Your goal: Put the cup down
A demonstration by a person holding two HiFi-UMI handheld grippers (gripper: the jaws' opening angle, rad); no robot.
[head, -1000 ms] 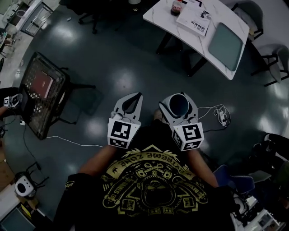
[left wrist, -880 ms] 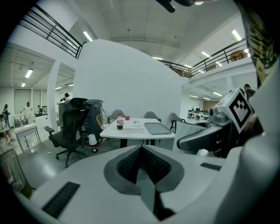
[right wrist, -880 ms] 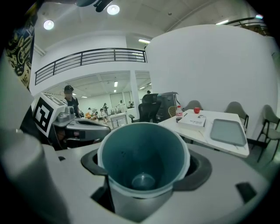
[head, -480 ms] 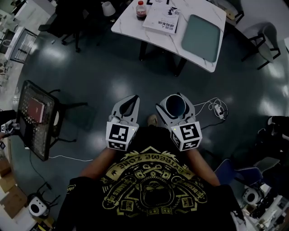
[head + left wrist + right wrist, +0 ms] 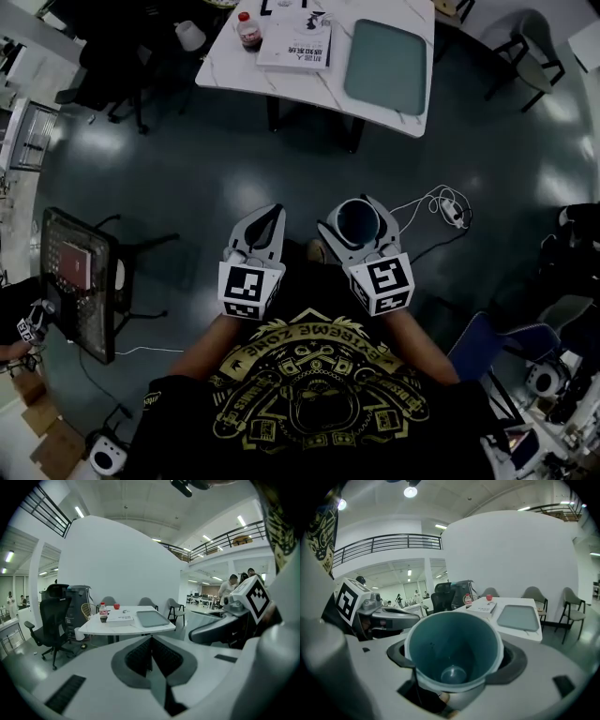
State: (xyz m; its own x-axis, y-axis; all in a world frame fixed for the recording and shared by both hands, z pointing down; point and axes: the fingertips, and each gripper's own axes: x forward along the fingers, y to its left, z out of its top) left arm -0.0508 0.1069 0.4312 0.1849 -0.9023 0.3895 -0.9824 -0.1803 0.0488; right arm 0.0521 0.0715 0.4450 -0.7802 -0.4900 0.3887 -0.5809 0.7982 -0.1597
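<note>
Here's the person standing out on the dark, shiny floor (image 5: pixel 187 178), a gripper in each hand held out in front of the chest, side by side and just apart. The right gripper (image 5: pixel 353 214) has the cup (image 5: pixel 359 225), a teal one with a pale rim. Its jaws are spread wide and pressed against the cup's sides, gripping it mouth-up, so you can look straight down to the bottom of it, and there's nothing inside that I can see. So the cup is up in the air over the floor, not resting on anything, and well apart from the white table (image 5: pixel 234 77) ahead. The left gripper (image 5: pixel 274 214) carries nothing: its jaws are closed tight together, pad against pad, with no gap between them. On that table there's a bottle (image 5: pixel 247 30) with a red cap at the left end, a white book (image 5: pixel 296 45) just beside it, and a grey-green tray (image 5: pixel 385 66) lying flat further right. Off to the person's left stands a black wire basket (image 5: pixel 77 281) with something reddish in it, and on the right a pale cable (image 5: pixel 439 208) lies curled on the floor near the cup hand.
</note>
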